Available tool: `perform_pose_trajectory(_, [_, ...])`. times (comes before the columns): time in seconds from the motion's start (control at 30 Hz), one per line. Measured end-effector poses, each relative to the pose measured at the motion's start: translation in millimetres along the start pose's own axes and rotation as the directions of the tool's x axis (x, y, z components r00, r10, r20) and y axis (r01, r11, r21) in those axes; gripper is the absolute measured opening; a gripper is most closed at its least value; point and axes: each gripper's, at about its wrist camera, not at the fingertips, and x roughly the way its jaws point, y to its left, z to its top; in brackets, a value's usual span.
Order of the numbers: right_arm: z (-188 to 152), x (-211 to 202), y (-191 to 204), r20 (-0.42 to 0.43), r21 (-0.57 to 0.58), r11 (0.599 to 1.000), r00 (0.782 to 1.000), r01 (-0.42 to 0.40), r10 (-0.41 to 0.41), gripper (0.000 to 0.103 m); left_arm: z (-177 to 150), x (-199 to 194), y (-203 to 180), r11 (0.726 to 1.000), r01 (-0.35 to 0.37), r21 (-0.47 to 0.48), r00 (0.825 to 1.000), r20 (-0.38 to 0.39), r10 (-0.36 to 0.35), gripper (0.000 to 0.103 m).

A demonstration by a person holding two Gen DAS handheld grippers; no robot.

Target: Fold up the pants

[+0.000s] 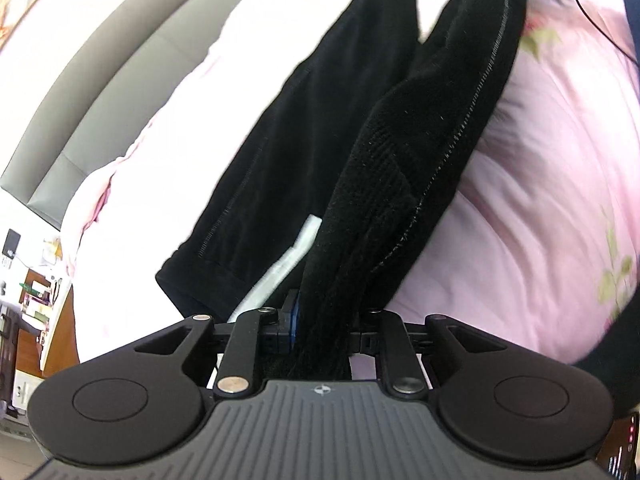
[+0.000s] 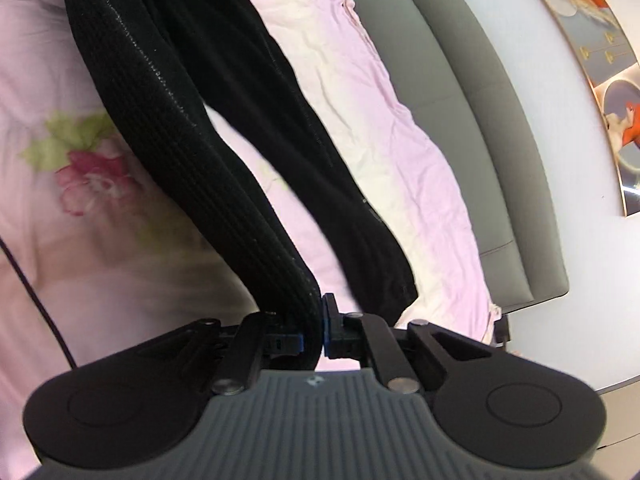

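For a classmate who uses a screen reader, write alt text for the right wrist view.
The right gripper is clamped shut on a bunched edge of black ribbed fabric pants, lifting them above a pale pink floral quilt. One pant leg hangs free beside it. A grey padded headboard runs along the bed's far edge.

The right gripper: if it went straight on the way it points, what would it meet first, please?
Probably the black pants that the right gripper already clamps, since the cloth stretches ahead of it; beyond lies the pink floral quilt, though depth is unclear.

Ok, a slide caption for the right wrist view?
Right tool shut on black pants, lifting them over the pink floral bedding.
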Motion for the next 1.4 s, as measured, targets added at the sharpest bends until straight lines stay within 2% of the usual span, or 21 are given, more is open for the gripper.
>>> perform_pose_trajectory(0.2, [25, 8, -16, 0.015, -0.056, 0.996, 0.998, 0.065, -0.064, 0.0, 22, 12, 49, 0.998, 0.009, -0.064, 0.999, 0.045, -0.006, 0.021])
perform_pose_trajectory(0.3, [41, 32, -48, 0.025, -0.092, 0.992, 0.996, 0.087, -0.085, 0.0, 36, 33, 85, 0.993, 0.023, -0.114, 0.998, 0.062, -0.016, 0.021])
perform_pose_trajectory(0.47, [82, 93, -81, 0.005, -0.151, 0.986, 0.998, 0.067, -0.067, 0.0, 62, 92, 141, 0.979, 0.047, -0.2, 0.998, 0.043, -0.039, 0.021])
perform_pose_trajectory(0.6, [115, 156, -83, -0.04, -0.208, 0.978, 0.999, 0.005, -0.014, 0.002, 68, 167, 177, 0.952, 0.071, -0.297, 0.996, -0.027, -0.082, 0.025])
perform_pose_trajectory(0.63, [123, 172, -80, -0.054, -0.221, 0.975, 0.999, -0.01, -0.002, 0.004, 66, 191, 187, 0.944, 0.061, -0.325, 0.995, -0.054, -0.083, 0.032])
perform_pose_trajectory(0.67, [129, 189, -78, -0.065, -0.231, 0.973, 0.998, -0.026, 0.011, 0.007, 64, 212, 189, 0.935, 0.055, -0.351, 0.992, -0.087, -0.09, 0.034])
perform_pose_trajectory(0.7, [131, 211, -77, -0.081, -0.229, 0.972, 0.996, -0.047, 0.029, 0.02, 62, 233, 190, 0.929, 0.051, -0.366, 0.988, -0.12, -0.101, 0.039])
perform_pose_trajectory(0.73, [137, 224, -70, -0.117, -0.223, 0.973, 0.992, -0.066, 0.04, 0.038, 61, 249, 187, 0.929, 0.034, -0.368, 0.984, -0.148, -0.095, 0.05])
perform_pose_trajectory(0.77, [140, 236, -62, -0.158, -0.234, 0.97, 0.987, -0.07, 0.033, 0.044, 59, 258, 182, 0.93, 0.001, -0.367, 0.983, -0.168, -0.068, 0.059])
perform_pose_trajectory(0.8, [140, 245, -55, -0.182, -0.251, 0.966, 0.983, -0.067, 0.021, 0.05, 59, 263, 178, 0.929, -0.044, -0.368, 0.983, -0.182, -0.026, 0.08])
perform_pose_trajectory(0.83, [139, 250, -48, -0.206, -0.25, 0.965, 0.978, -0.078, 0.026, 0.051, 59, 266, 181, 0.917, -0.091, -0.387, 0.981, -0.192, 0.017, 0.1])
perform_pose_trajectory(0.87, [140, 252, -44, -0.227, -0.238, 0.967, 0.973, -0.091, 0.036, 0.051, 56, 267, 186, 0.899, -0.118, -0.422, 0.98, -0.195, 0.038, 0.103])
perform_pose_trajectory(0.9, [138, 250, -41, -0.231, -0.228, 0.97, 0.972, -0.087, 0.033, 0.051, 51, 265, 193, 0.875, -0.114, -0.47, 0.982, -0.187, 0.027, 0.103])
perform_pose_trajectory(0.97, [134, 238, -42, -0.231, -0.167, 0.984, 0.973, -0.069, 0.028, 0.051, 40, 258, 202, 0.829, -0.074, -0.555, 0.99, -0.144, -0.008, 0.103])
perform_pose_trajectory(1.0, [131, 232, -47, -0.233, -0.119, 0.991, 0.972, -0.062, 0.033, 0.051, 36, 253, 205, 0.815, -0.064, -0.576, 0.992, -0.122, -0.008, 0.103])
perform_pose_trajectory(1.1, [114, 232, -81, -0.246, 0.025, 0.999, 0.968, -0.04, 0.045, 0.058, 27, 234, 208, 0.791, -0.082, -0.607, 0.994, -0.103, 0.025, 0.103])
perform_pose_trajectory(1.17, [103, 207, -84, -0.268, 0.121, 0.991, 0.96, -0.053, 0.084, 0.061, 18, 219, 210, 0.775, -0.082, -0.627, 0.996, -0.086, 0.036, 0.102])
perform_pose_trajectory(1.2, [103, 223, -101, -0.274, 0.17, 0.984, 0.956, -0.059, 0.105, 0.061, 17, 214, 213, 0.765, -0.085, -0.638, 0.996, -0.078, 0.045, 0.101])
perform_pose_trajectory(1.3, [86, 186, -103, -0.254, 0.33, 0.942, 0.955, -0.062, 0.152, 0.061, 9, 190, 220, 0.727, -0.096, -0.68, 0.995, -0.051, 0.084, 0.101])
perform_pose_trajectory(1.4, [73, 160, -101, -0.199, 0.518, 0.85, 0.952, -0.099, 0.232, 0.061, -5, 166, 225, 0.67, -0.054, -0.74, 0.996, 0.004, 0.084, 0.101])
